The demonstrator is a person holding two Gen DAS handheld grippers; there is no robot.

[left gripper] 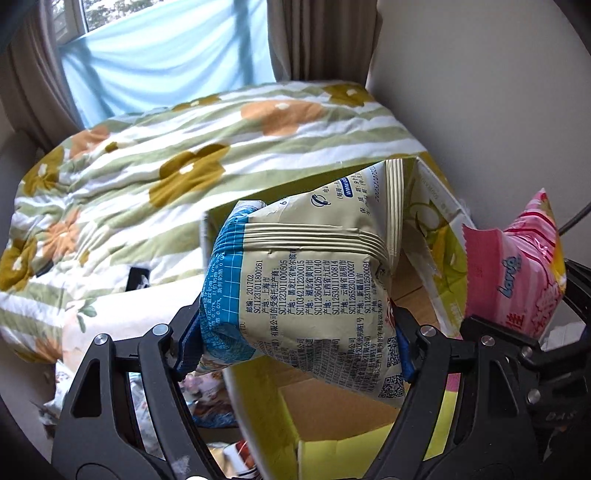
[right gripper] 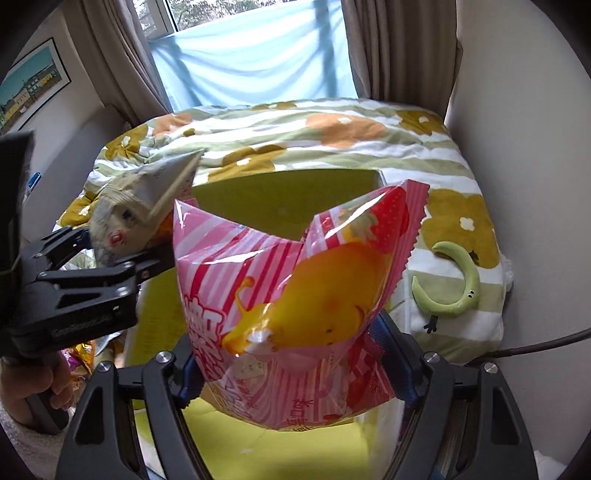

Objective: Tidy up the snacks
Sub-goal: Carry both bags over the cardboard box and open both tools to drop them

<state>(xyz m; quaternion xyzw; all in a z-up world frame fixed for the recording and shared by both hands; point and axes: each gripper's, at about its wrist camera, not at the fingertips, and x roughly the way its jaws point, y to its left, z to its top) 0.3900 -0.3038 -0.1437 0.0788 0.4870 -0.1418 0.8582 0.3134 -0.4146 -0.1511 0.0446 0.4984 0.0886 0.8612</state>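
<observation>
The pink snack bag is glossy crinkled plastic film; the pale snack bag looks matt, with ribbed seams. The open box shows bare brown cardboard inside. Both tongs are matt black plastic with shiny metal screws. The bed's quilt is soft printed cloth

You face bed with flower-print quilt against off-white wall. Beige curtains flank daylit window; light-blue cloth hangs below. Framed picture on wall at your left.
</observation>
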